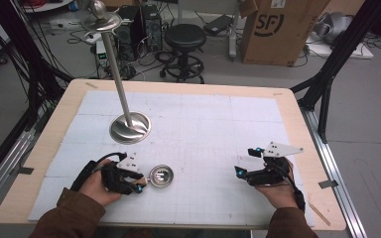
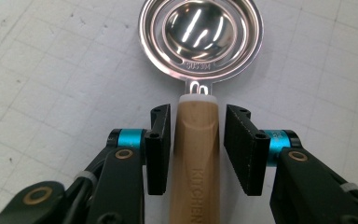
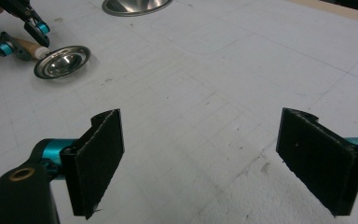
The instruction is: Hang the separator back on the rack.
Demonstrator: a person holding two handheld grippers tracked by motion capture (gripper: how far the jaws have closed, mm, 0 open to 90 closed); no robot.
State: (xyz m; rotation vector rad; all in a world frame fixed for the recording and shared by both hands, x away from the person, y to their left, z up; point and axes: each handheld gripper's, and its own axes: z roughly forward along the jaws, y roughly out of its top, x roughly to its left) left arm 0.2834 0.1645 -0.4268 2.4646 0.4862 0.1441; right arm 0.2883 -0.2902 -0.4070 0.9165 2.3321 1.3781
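I see the table (image 1: 49, 144) edge running just behind my forearms at the bottom of the high view, white grid mat (image 1: 203, 124) covering most of the top. Steel stand (image 1: 129, 126) sits left of centre, well back from both hands. Wide bare mat between the two grippers and out ahead of the right one.

Left gripper (image 1: 140, 184) lies low on the mat near the front-left, pointing right. Its jaws straddle the wooden handle (image 2: 196, 158) of the strainer spoon (image 2: 200, 35): a gap shows at each pad, so it's let go, not clamped. The spoon lies flat on the mat, bowl just past the jaw tips.

Right gripper (image 1: 244, 163) at front-right, angled toward the left, jaws spread wide, nothing between them.
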